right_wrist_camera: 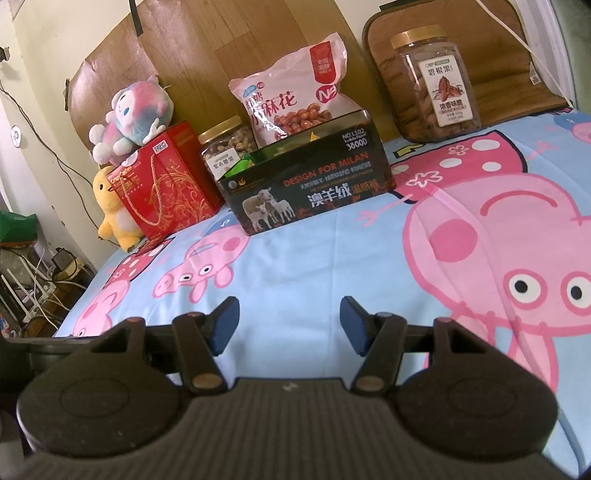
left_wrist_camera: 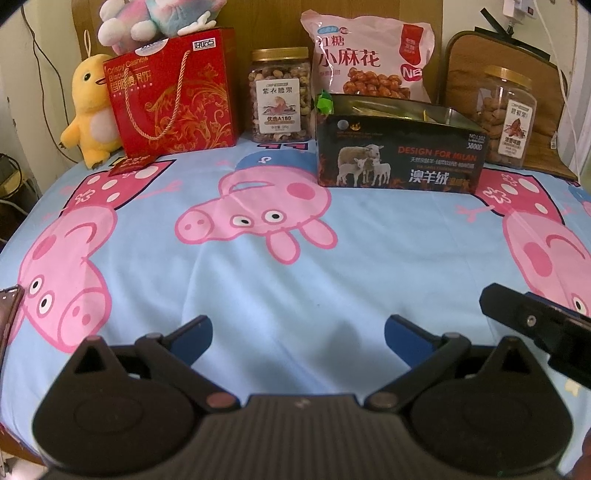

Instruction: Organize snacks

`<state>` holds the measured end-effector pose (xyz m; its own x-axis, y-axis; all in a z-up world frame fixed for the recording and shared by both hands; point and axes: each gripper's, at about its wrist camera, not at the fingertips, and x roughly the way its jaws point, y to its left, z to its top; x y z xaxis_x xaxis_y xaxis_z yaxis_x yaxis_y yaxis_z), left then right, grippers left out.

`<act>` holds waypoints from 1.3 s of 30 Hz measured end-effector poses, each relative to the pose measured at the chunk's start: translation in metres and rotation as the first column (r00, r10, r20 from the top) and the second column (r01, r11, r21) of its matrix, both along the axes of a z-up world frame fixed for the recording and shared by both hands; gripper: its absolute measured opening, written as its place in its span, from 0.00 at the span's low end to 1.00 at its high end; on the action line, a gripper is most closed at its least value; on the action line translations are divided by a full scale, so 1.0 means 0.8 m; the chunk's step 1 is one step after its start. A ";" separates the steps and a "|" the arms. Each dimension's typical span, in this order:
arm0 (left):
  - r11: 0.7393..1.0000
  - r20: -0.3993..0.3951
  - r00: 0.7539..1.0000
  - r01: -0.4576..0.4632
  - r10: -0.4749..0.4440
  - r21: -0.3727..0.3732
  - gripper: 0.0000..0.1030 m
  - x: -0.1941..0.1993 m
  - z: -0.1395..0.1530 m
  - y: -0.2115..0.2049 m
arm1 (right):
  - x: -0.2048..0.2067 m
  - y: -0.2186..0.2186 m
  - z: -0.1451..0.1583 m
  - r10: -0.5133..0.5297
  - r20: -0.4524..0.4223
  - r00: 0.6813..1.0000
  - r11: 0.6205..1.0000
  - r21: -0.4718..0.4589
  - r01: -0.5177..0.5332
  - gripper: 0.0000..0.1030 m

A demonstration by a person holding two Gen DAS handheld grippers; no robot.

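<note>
Landmark: black box (left_wrist_camera: 400,155), lid off, on the pig-print sheet (left_wrist_camera: 295,266); green wrapper (left_wrist_camera: 324,101) at its left inner corner.
- Pink bag (left_wrist_camera: 367,55): upright, just behind the box.
- Cashew jar (left_wrist_camera: 280,94): left of the box, near.
- Red gift bag (left_wrist_camera: 173,96): further left; pastel plush (left_wrist_camera: 155,18) on top, yellow duck (left_wrist_camera: 88,103) beside it.
- Pecan jar (left_wrist_camera: 508,114): right of the box.
- Left gripper (left_wrist_camera: 298,334): jaws wide, empty, well short of the box.
- Right gripper (right_wrist_camera: 290,323): jaws wide, empty.
</note>
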<state>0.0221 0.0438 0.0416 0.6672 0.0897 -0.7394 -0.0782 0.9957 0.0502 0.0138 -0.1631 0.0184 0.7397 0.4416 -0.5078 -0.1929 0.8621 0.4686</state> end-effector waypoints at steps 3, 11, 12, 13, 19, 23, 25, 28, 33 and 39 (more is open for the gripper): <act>1.000 0.001 1.000 0.000 0.000 0.001 1.00 0.000 0.000 0.000 | 0.000 -0.001 0.000 0.003 0.003 1.000 1.000 0.000 -0.003 0.61; 1.000 -0.002 1.000 -0.002 0.002 0.003 1.00 0.002 0.001 0.000 | -0.001 -0.001 0.002 0.003 0.004 1.000 1.000 0.001 -0.003 0.61; 1.000 -0.003 1.000 -0.003 0.003 0.002 1.00 0.002 0.002 0.000 | -0.001 -0.001 0.002 0.003 0.005 1.000 1.000 0.001 -0.003 0.61; 1.000 -0.004 1.000 -0.003 0.003 0.000 1.00 0.002 0.002 0.000 | -0.001 -0.001 0.001 0.002 0.004 1.000 1.000 0.001 -0.002 0.61; 1.000 -0.006 1.000 -0.003 0.003 -0.002 1.00 0.002 0.002 0.000 | 0.000 -0.001 0.002 0.006 0.004 1.000 1.000 0.003 -0.006 0.61; 1.000 -0.008 1.000 -0.001 0.001 -0.002 1.00 0.003 0.002 0.000 | 0.001 -0.001 0.004 0.011 0.003 1.000 1.000 0.004 -0.011 0.61; 1.000 -0.007 1.000 -0.002 0.002 -0.002 1.00 0.003 0.002 0.000 | 0.001 -0.001 0.004 0.012 0.004 1.000 1.000 0.003 -0.012 0.61; 1.000 -0.005 1.000 -0.004 0.004 0.000 1.00 0.003 0.002 0.000 | 0.002 -0.001 0.004 0.016 0.004 1.000 1.000 0.002 -0.016 0.61; 1.000 -0.005 1.000 -0.006 0.006 0.003 1.00 0.004 0.003 0.000 | 0.003 0.000 0.005 0.020 0.002 1.000 1.000 0.000 -0.020 0.62; 1.000 -0.005 1.000 -0.005 0.005 0.004 1.00 0.005 0.003 0.000 | 0.004 0.000 0.005 0.023 0.000 1.000 1.000 -0.003 -0.023 0.62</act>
